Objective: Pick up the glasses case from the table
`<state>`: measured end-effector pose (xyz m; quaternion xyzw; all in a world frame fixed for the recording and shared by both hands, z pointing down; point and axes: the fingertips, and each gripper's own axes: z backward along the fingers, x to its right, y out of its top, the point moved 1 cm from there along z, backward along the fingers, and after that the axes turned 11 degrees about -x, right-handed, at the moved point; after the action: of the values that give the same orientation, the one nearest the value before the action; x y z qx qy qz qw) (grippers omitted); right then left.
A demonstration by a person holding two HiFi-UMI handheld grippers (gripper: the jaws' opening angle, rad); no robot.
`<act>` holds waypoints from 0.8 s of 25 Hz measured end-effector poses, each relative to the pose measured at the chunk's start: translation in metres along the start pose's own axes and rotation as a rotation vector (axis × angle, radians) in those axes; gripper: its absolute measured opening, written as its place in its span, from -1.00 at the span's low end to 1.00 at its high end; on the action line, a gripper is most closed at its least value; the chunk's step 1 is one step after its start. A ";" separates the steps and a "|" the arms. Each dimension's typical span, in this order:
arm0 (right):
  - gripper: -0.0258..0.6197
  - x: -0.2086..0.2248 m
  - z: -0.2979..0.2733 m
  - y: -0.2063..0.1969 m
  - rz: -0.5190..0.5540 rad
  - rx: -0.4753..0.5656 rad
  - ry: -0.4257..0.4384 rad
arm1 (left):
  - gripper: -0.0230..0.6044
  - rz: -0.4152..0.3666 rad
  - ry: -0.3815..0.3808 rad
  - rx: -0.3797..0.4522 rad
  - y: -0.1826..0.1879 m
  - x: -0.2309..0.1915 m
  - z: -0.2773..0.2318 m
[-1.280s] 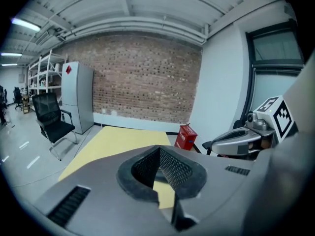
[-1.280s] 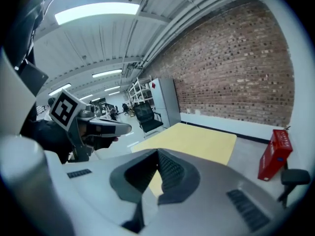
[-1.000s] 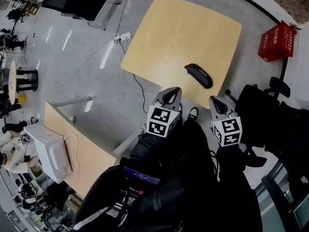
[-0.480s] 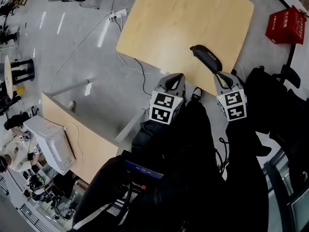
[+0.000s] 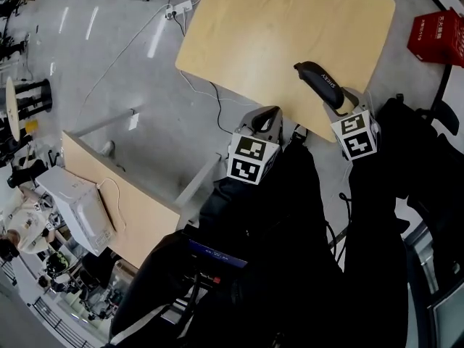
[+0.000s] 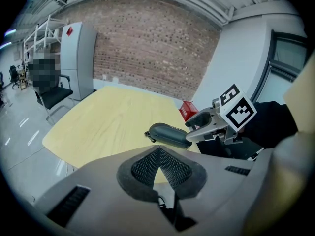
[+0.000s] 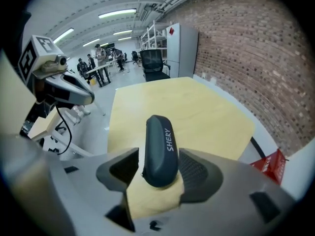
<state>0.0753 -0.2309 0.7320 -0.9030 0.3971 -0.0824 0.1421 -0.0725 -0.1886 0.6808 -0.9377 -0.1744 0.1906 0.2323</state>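
Glasses case (image 7: 158,151) lies flat on the table (image 5: 254,27), close to its near edge. Its narrow end points at the right gripper (image 7: 157,173), which suits a grip across the width. That gripper's jaws have just been opening and stand wide, the case's end between them (not yet clamped). Left gripper (image 6: 160,168) is closed, empty and held aside. Whether either pad touches the case is unclear; the head view hides that end.

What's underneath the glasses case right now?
The wooden table, near its edge. The case has its near end between the jaws of the right gripper, which have just been opening. The tabletop directly beneath the case is covered by it.
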 end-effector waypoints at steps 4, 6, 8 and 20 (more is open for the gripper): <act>-0.02 0.005 -0.018 -0.006 0.026 -0.074 0.022 | -0.93 0.006 0.002 -0.007 -0.001 -0.003 -0.002; 0.02 0.008 -0.028 -0.008 0.030 -0.106 0.037 | -0.93 0.009 0.003 -0.008 0.000 -0.004 -0.003; 0.03 0.009 -0.037 -0.011 0.026 -0.132 0.053 | -0.92 0.014 0.001 -0.008 0.001 -0.005 -0.003; 0.09 0.001 -0.063 -0.015 -0.024 -0.161 0.127 | -0.93 0.036 0.011 -0.014 -0.009 -0.010 0.001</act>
<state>0.0703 -0.2339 0.7966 -0.9091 0.3997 -0.1090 0.0426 -0.0834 -0.1849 0.6875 -0.9433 -0.1576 0.1883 0.2234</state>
